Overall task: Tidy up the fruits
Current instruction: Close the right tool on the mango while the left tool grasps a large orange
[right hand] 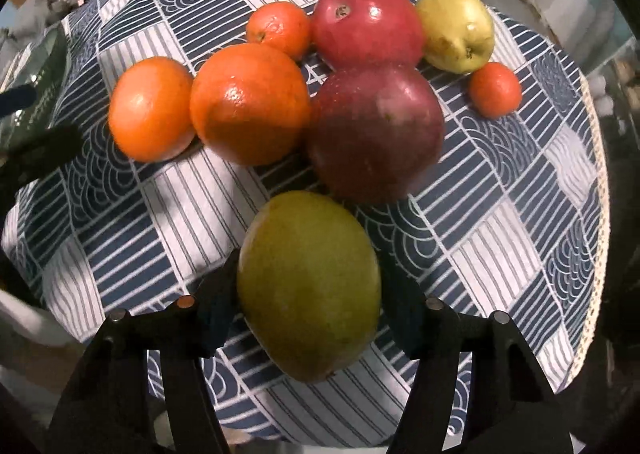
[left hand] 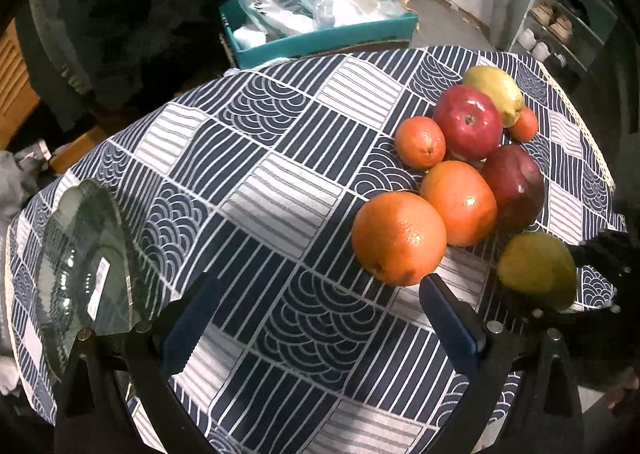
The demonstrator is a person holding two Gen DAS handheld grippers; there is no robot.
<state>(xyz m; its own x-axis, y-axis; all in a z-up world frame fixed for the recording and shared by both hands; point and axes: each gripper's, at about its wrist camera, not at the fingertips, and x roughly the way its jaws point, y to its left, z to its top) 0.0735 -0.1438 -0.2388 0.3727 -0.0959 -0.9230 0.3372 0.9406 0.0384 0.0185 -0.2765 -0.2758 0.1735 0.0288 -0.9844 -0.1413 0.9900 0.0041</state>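
A green mango lies on the patterned tablecloth and my right gripper is shut on it, one pad pressed to each side. Behind it sit a dark red apple, a bright red apple, a yellow pear, two large oranges and two small tangerines. My left gripper hovers open over bare cloth, its right finger just below the nearest orange. In the left wrist view the mango shows at the right.
A clear glass plate with a label sits at the table's left edge. Beyond the far edge stands a teal bin holding plastic bags. The round table's lace-trimmed rim curves close behind the fruit on the right.
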